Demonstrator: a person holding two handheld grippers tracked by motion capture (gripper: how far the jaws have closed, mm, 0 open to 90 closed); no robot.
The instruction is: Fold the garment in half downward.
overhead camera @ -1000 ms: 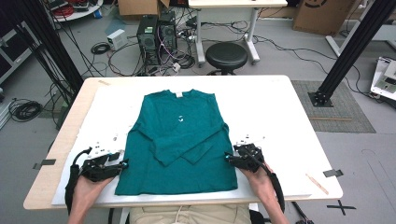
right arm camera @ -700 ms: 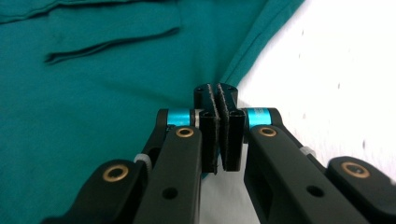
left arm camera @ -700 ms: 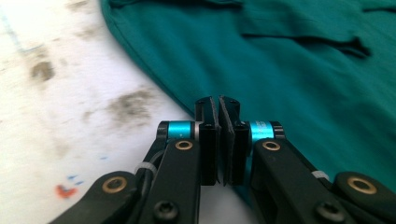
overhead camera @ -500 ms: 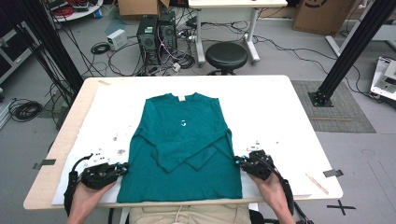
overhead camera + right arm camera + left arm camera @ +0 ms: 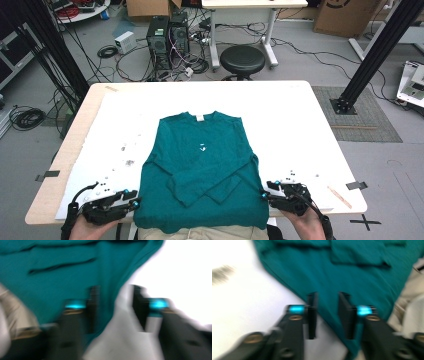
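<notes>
A teal long-sleeved shirt lies face up on the white table, both sleeves folded across its front and its hem at the near edge. My left gripper sits at the hem's left corner and my right gripper at the right corner. In the left gripper view the shirt's edge runs between the parted jaws of the left gripper, and the pads are off it. The right gripper likewise straddles the shirt's side edge. Both pairs of jaws have just been opening.
Small dark specks dot the table left of the shirt. A thin stick and black tape lie near the right front corner. Beyond the table stand a black stool, computer towers and a black frame post.
Both grippers have drawn back toward the near edge and slightly outward. The shirt has slid with them, so its hem now reaches the table's front edge.
</notes>
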